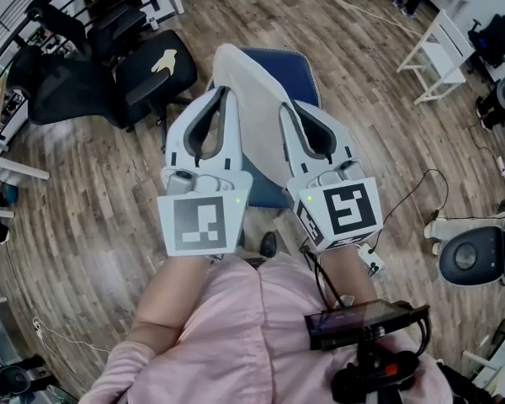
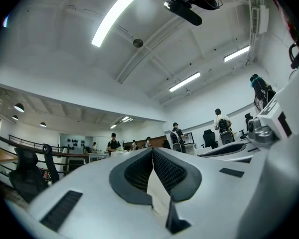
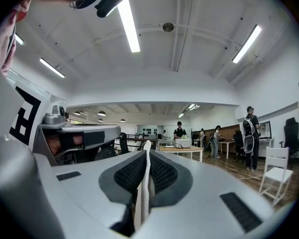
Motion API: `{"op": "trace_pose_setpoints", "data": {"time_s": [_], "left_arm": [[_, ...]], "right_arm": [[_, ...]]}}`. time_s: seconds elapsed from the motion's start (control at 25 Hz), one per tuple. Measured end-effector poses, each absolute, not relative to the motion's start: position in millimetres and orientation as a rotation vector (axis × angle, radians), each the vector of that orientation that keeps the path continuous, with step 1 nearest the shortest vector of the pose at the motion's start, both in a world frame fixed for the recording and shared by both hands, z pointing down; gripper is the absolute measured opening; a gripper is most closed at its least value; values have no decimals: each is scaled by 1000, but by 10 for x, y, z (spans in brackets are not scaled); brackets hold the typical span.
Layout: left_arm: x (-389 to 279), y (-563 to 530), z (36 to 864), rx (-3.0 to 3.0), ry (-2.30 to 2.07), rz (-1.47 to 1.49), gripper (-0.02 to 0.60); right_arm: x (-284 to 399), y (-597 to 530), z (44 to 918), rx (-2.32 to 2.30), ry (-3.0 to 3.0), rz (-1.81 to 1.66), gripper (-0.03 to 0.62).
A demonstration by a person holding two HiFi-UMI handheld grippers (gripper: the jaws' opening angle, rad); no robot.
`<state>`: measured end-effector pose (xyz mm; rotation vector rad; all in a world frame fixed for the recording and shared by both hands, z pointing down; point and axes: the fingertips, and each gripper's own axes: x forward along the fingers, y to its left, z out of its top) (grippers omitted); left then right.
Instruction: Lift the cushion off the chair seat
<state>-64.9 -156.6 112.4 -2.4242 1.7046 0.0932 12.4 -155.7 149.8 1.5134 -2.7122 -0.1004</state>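
Observation:
A cream cushion (image 1: 254, 99) hangs between my two grippers above the blue chair seat (image 1: 299, 72), clear of it in the head view. My left gripper (image 1: 224, 93) is shut on the cushion's left edge, and my right gripper (image 1: 284, 109) is shut on its right edge. In the left gripper view the dark pads of the left gripper (image 2: 152, 151) pinch a thin cream strip of cushion (image 2: 155, 189). In the right gripper view the right gripper (image 3: 147, 146) clamps the cushion's edge (image 3: 142, 185), which stands up between the pads. Both gripper cameras look out across the room.
A black office chair (image 1: 109, 74) stands left of the blue seat. A white frame (image 1: 442, 50) is at the right and a black cable (image 1: 412, 194) runs over the wood floor. A round black base (image 1: 471, 256) sits at the far right. Several people stand near desks (image 3: 182, 147).

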Motion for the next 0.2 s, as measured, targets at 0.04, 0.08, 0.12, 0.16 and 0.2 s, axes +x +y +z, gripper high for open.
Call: {"op": "trace_pose_setpoints", "data": {"time_s": [0.04, 0.08, 0.12, 0.16, 0.2], "left_arm": [[-644, -1570, 1124, -2423, 1702, 93, 14], [-640, -1572, 1123, -2421, 1700, 93, 14], [-638, -1574, 1120, -2419, 1698, 93, 14], [-638, -1575, 1118, -2418, 1697, 93, 14], [-638, -1575, 1115, -2417, 1696, 93, 14]], "right_arm": [[126, -1558, 1497, 1512, -2711, -103, 17], [127, -1558, 1497, 1511, -2710, -105, 17], [125, -1558, 1496, 1511, -2709, -108, 18], [122, -1558, 1495, 1510, -2708, -111, 17], [119, -1559, 1493, 1510, -2706, -114, 17]]}}
